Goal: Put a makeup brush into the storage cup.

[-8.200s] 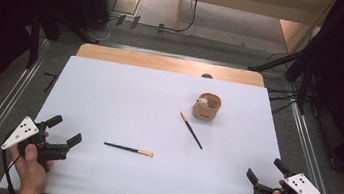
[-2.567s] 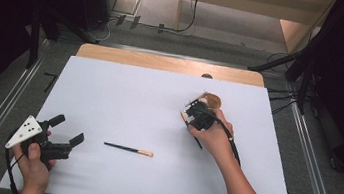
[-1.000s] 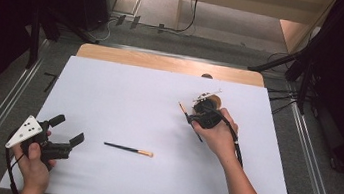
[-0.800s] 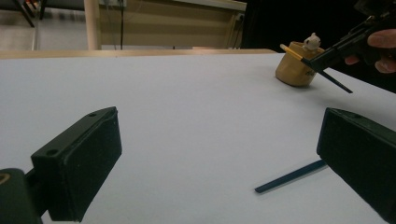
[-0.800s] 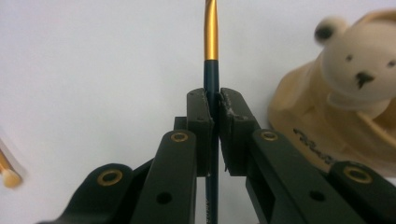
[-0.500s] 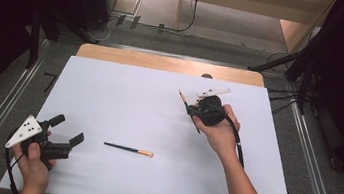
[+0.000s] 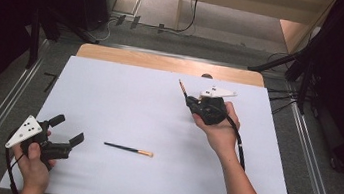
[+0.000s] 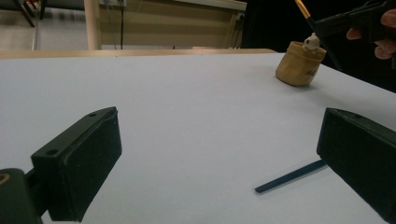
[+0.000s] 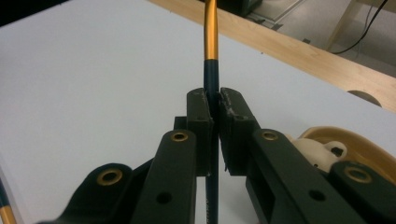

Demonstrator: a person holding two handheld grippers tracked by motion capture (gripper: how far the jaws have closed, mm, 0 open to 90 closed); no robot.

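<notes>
The right claw (image 7: 193, 101) is clamped on a brush (image 9: 209, 88), its two black jaws pressed together against the dark blue handle (the right gripper view shows the handle running straight up between the pads, with the gold ferrule above them). In the high view the brush tip (image 7: 181, 83) pokes out toward eleven o'clock from the claw, lifted clear of the white worktop (image 7: 124, 101). The right hand (image 7: 219, 128) wraps the body of the tool from the five o'clock side, and a black cable (image 7: 239, 146) trails back along the forearm.

Just under and beside this claw sits a small tan cup (image 8: 300, 65) with a pale little figure (image 8: 312, 42) perched in it; the right gripper view catches its rim at four o'clock from the jaws, and the left gripper view shows the held brush slanting above it.

Farther out, near the middle of the worktop toward seven o'clock from the right claw, a second brush (image 7: 128, 148) lies flat, its orange end pointing to three o'clock.

At the near left corner the left claw (image 7: 68, 132) stands apart, jaws wide with nothing between them (the second brush's dark handle peeks past its far jaw in its own view). The left hand (image 7: 32, 167) holds it low over the worktop, well away from both brushes.
</notes>
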